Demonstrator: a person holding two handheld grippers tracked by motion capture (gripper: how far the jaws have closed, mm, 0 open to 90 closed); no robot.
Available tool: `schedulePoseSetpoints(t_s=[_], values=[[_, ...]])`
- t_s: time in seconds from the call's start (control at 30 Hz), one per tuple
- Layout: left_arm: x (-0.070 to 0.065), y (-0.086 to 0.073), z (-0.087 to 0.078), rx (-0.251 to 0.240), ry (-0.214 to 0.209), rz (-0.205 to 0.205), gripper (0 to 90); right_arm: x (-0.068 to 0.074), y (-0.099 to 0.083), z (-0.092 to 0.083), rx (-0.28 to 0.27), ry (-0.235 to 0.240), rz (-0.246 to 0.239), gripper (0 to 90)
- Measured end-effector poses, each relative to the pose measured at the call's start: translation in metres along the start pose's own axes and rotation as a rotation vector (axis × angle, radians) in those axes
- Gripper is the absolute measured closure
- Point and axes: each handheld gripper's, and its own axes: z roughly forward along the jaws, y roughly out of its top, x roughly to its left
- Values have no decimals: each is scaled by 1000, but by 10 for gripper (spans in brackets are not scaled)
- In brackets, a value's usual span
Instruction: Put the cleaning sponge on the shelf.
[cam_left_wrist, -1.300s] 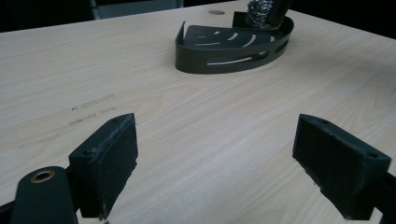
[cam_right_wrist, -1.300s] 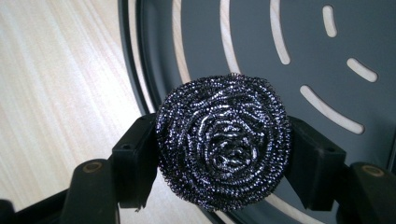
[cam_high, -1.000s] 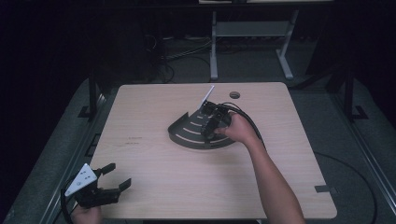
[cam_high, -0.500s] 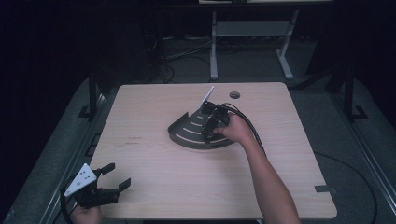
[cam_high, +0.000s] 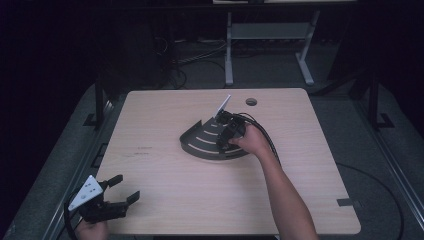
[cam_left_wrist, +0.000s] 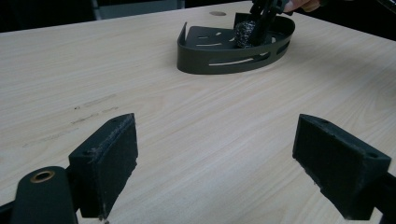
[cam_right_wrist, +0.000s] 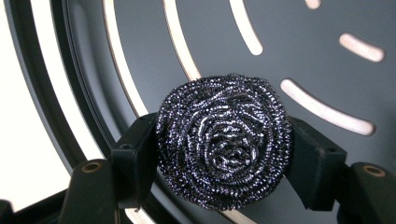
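Observation:
A dark quarter-round slotted basket (cam_high: 200, 142) (cam_left_wrist: 205, 63) (cam_right_wrist: 327, 56) sits near the middle of the wooden table (cam_high: 165, 175). My right gripper (cam_high: 223, 141) (cam_right_wrist: 224, 154) points down into it, shut on a round steel wool scourer (cam_right_wrist: 223, 145) (cam_left_wrist: 243, 35) that sits just over the basket's floor. My left gripper (cam_high: 117, 196) (cam_left_wrist: 224, 158) rests at the table's near left corner, open, with only bare wood between its pads (cam_left_wrist: 114, 154).
A small round hole (cam_high: 251, 102) (cam_left_wrist: 217, 13) lies in the table behind the basket. A metal stand (cam_high: 265, 45) and cables lie on the dark floor beyond the table. The right forearm (cam_high: 282, 190) crosses the table's near right part.
The right hand has shifted only slightly over the basket, still gripping the scourer. The left gripper has stayed in place.

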Motion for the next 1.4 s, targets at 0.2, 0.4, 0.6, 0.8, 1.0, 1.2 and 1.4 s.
schedulePoseSetpoints(t_s=[0.2,0.4,0.6,0.8,1.0,1.2,1.4], values=[[0,0,0,1,0,1,133,1,-1,4,7,-14,-2,316],[0,0,0,-2,1,-2,133,1,-1,5,2,-18,6,314],[-1,0,0,1,0,2,133,1,-2,4,3,-24,7,306],[0,0,1,3,-1,2,133,0,-4,5,0,-16,13,293],[0,0,2,5,2,-1,133,-3,-5,3,-9,-8,20,243],[1,0,3,7,2,-2,133,-3,-6,-2,-27,5,22,217],[1,0,3,10,3,-1,133,-3,-7,-4,-40,2,22,197]])
